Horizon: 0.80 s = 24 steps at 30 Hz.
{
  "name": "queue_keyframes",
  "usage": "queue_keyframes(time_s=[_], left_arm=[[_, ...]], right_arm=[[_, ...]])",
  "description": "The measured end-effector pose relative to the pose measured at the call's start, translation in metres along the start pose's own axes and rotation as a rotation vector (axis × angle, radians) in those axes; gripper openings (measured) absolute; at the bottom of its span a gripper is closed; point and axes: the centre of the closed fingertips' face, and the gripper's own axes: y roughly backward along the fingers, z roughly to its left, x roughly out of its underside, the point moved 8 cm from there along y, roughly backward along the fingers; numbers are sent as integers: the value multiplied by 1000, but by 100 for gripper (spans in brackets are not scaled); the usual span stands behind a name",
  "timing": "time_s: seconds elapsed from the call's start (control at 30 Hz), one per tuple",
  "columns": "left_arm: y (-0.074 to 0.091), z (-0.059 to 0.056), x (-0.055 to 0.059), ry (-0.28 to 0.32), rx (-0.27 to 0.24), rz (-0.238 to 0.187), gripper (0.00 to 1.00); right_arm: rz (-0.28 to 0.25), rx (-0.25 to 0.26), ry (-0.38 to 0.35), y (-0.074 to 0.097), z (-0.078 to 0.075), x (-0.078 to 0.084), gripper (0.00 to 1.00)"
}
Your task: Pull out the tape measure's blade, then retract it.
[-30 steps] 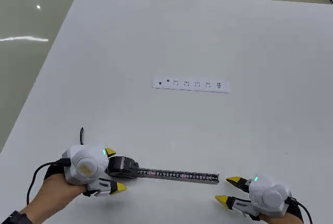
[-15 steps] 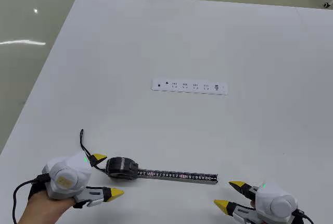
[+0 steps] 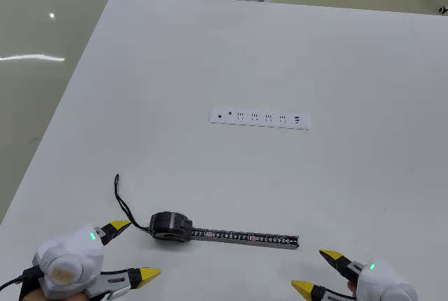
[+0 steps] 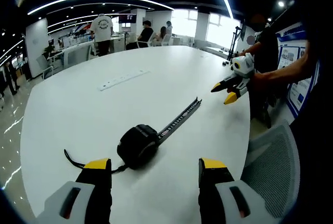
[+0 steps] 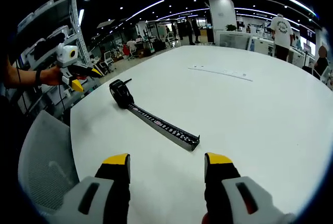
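on the table (image 3: 210, 49), tape measure (image 3: 170, 225), blade (image 3: 245, 237) out, between left gripper (image 3: 135, 249) and right gripper (image 3: 315, 270), jaws all apart, empty; power strip (image 3: 260, 118) beyond

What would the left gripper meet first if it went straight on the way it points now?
Most likely the tape measure's black case, which lies on the table just ahead of the left gripper, slightly toward its left jaw. Depth is unclear.

Your left gripper (image 3: 135, 249) and right gripper (image 3: 315, 270) are white-bodied with yellow-tipped black jaws, and each shows a small green light. Between them, the tape measure (image 3: 170, 226) has a black case, a black cord (image 3: 124, 203) and a dark blade (image 3: 245, 238) printed with pale numerals. Beyond it, the power strip (image 3: 260, 118) is white on the white table (image 3: 350, 56).
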Motion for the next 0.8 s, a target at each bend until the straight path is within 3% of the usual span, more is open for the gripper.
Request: queue_keyframes(time_s=[0.07,0.23,0.33,0.6,0.8], left_arm=[[3,-6,3,46,3,-24,68],[10,-18,10,64,-17,-33,72],[16,-23,14,125,-43,-66,74],[24,-30,29,232,-80,-91,80],[28,-40,35,262,-96,-92,82]], right_arm=[[-7,-1,-8,3,5,1,60],[-20,2,-23,12,14,4,62],[-30,2,-36,16,20,6,63],[-22,-24,-49,21,40,17,67],[-18,-29,-61,26,48,24,67]])
